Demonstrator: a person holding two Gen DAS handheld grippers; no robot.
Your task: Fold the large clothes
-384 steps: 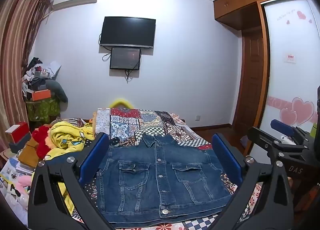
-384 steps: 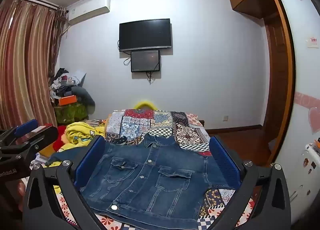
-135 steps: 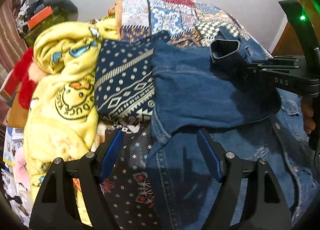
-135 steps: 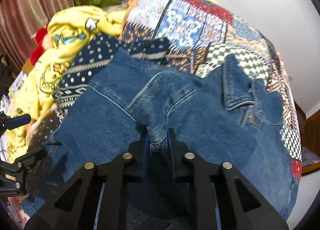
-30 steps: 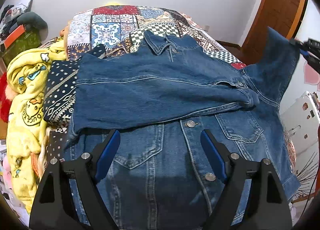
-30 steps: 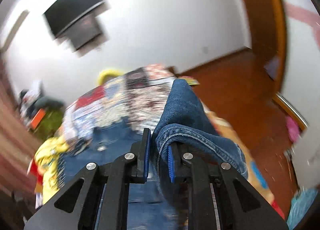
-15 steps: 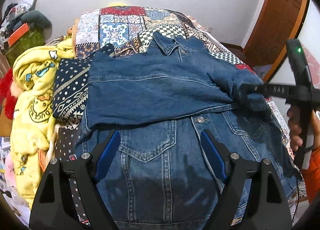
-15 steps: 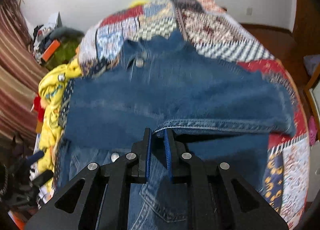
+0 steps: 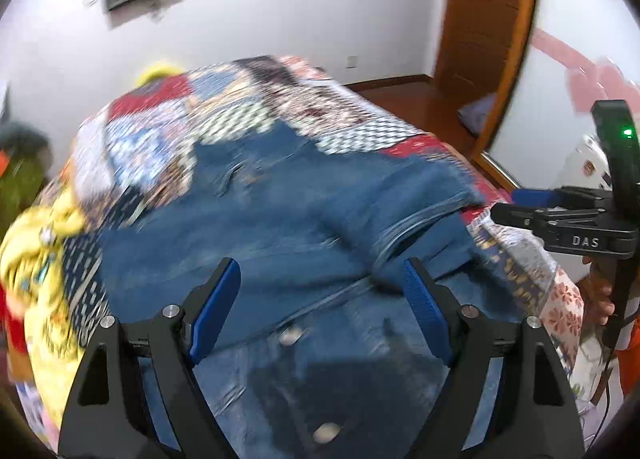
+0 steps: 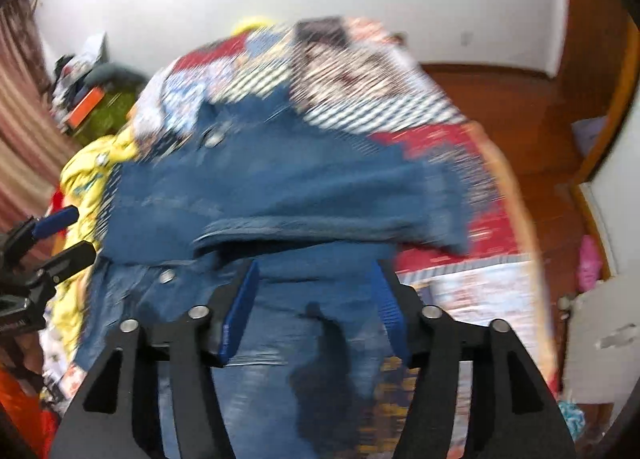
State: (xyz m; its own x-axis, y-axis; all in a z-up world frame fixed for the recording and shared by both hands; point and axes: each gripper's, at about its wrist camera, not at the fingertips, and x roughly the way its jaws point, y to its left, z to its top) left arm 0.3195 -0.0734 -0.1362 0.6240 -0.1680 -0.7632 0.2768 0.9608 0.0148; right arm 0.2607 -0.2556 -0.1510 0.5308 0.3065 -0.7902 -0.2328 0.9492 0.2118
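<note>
Half a second ago the right gripper point(image 10: 316, 303) pinched the sleeve cuff; now its jaws stand apart, empty, the sleeve dropped across the denim jacket point(image 10: 280, 187) on the bed point(image 10: 476, 291). From the left wrist, the left gripper point(image 9: 320, 299) hovers open over the jacket point(image 9: 280, 219). Both sleeves folded; the bottom fold likely follows.
</note>
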